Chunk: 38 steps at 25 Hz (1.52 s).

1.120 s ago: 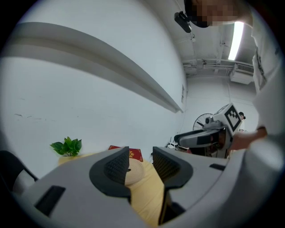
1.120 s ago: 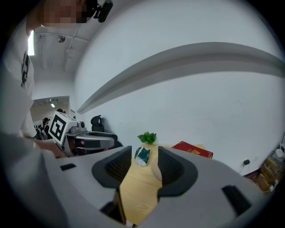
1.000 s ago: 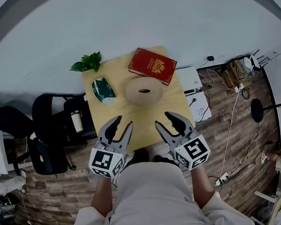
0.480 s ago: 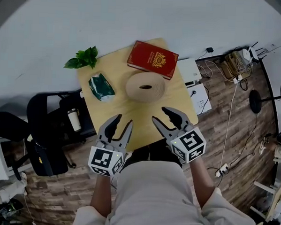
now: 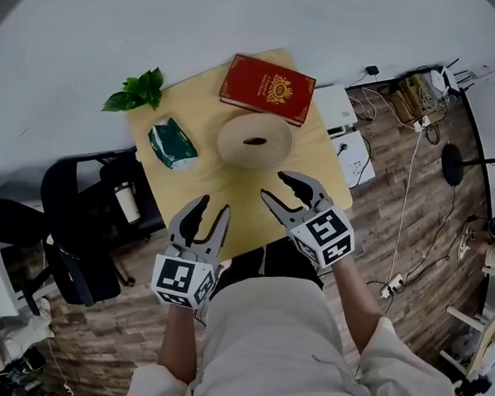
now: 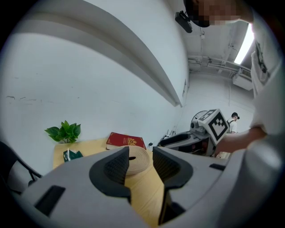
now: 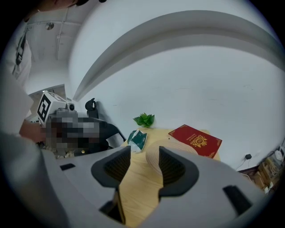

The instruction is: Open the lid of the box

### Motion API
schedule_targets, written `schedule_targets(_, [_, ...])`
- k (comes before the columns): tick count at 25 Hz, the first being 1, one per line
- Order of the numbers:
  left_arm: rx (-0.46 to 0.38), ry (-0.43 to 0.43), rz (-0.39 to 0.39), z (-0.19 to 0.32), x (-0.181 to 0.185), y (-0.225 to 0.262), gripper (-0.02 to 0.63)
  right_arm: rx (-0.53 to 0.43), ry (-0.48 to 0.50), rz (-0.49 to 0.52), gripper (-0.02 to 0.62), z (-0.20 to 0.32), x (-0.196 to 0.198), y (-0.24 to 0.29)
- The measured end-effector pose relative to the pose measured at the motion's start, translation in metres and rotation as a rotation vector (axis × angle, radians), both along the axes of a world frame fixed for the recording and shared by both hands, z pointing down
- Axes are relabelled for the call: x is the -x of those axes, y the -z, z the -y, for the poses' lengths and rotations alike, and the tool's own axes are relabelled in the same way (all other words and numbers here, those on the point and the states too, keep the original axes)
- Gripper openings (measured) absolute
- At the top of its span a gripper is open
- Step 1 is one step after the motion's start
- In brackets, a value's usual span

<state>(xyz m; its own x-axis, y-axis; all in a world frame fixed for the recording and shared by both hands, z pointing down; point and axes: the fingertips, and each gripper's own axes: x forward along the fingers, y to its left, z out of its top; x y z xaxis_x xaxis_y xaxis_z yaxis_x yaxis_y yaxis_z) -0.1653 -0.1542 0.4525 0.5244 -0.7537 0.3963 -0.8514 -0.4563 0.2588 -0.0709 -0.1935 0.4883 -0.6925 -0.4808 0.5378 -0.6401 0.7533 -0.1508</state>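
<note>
A flat red box with a gold emblem lies shut at the far side of the small wooden table. In front of it sits a round beige container with a slot in its top. My left gripper hovers open at the table's near edge, empty. My right gripper is over the near right part of the table, just short of the round container; its jaws are opening with nothing between them. In the right gripper view the red box shows beyond the right gripper.
A green packet lies at the table's left, and a leafy plant at its far left corner. A black office chair stands left of the table. White devices and cables lie on the floor at the right.
My right gripper has moved forward and to the left, closer to the round container. My left gripper has barely shifted.
</note>
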Motion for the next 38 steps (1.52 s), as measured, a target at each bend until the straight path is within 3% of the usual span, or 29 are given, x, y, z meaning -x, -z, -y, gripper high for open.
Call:
schedule_targets(25, [0.070,-0.006,-0.013,0.013,-0.007,-0.043,0.146,-0.001,0.121,-0.199,0.222,0.037,0.020,-0.093])
schedule_targets(38, [0.097,0.006,-0.004,0.009,-0.001,-0.054,0.146,-0.092,0.237,-0.351,0.236,0.044,0.022,-0.130])
